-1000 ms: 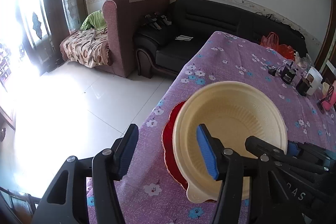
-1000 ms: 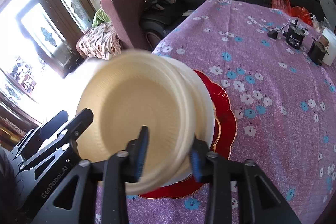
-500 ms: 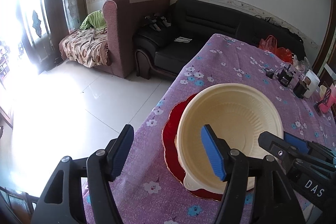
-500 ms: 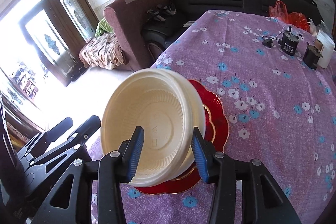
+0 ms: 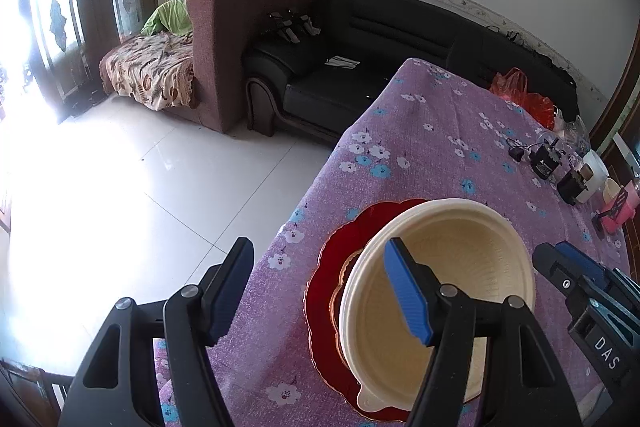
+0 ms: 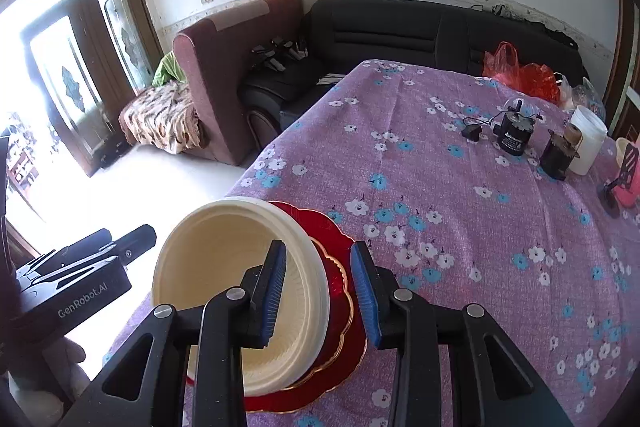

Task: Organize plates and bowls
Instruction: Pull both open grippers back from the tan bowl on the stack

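Right tool (image 6: 318,297): the jaws stand apart, one on each side of the near wall of the cream bowl (image 6: 224,267). The left finger sits inside the bowl and the right finger outside it. A gap shows between the outer pad and the bowl wall, so no firm clamp is evident; whether the inner pad touches cannot be told.

Left tool (image 5: 320,287): the jaws are wide apart and hold nothing. It hangs over the worktop edge, with its right finger in front of the bowl's rim.

The bowl rests on the red plate (image 6: 340,343), tilted toward the left tool in the right wrist view. In the left wrist view a second rim line shows below the bowl's lip (image 5: 348,307), which may be another bowl nested under it; this is not certain. The plate lies on the purple flowered worktop (image 6: 460,195), close ahead of both tools.

Judgement: the step in hand is setting the bowl onto the plate, and it looks near its end. The next move calls for drawing the right tool back clear of the wall without dragging the bowl, leaving it seated level.

Hidden: the near part of the plate and the bowl's base lie behind the tools. Small dark items and a white cup (image 6: 586,139) stand well beyond, to the right; their details are unclear.
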`<state>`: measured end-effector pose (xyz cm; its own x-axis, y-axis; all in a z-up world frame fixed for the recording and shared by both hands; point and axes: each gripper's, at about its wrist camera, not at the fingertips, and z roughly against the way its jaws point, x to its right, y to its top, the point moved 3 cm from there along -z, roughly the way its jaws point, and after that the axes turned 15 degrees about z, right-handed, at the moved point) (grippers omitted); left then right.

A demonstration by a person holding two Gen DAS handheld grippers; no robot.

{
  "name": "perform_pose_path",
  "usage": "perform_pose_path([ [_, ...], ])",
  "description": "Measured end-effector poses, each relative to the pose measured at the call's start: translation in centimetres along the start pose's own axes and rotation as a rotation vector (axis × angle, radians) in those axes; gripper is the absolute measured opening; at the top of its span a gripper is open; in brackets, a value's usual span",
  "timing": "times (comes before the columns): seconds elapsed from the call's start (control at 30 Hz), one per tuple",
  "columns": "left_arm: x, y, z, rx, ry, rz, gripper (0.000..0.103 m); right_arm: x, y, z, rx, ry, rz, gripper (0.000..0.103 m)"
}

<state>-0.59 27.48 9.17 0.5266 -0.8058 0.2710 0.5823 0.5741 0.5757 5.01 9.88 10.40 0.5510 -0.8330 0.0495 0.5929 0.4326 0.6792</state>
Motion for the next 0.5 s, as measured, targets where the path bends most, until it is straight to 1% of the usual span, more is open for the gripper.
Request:
perform_pose_path([
  [0.17,-0.2,-0.3,-0.5,-0.017,-0.003,0.009,0.067,0.0,0.1,-2.4,-0.055,0.044,-0.018,0.037],
  [0.33,-0.3,-0.4,-0.5,-0.018,0.0,0.011,0.067,0.7,-0.4,-4.4,-0.102,0.133,-0.078,0.037],
  [0.4,-0.2,-0.6,-0.5,-0.022,-0.004,0.011,0.067,1.2,-0.7,-4.6,-0.099,0.176,-0.11,0.037],
  [0.5,0.1,-0.7,-0.3,-0.025,-0.018,0.009,0.067,2.6,-1.1,-2.7,-0.031,0.223,-0.175,0.037],
])
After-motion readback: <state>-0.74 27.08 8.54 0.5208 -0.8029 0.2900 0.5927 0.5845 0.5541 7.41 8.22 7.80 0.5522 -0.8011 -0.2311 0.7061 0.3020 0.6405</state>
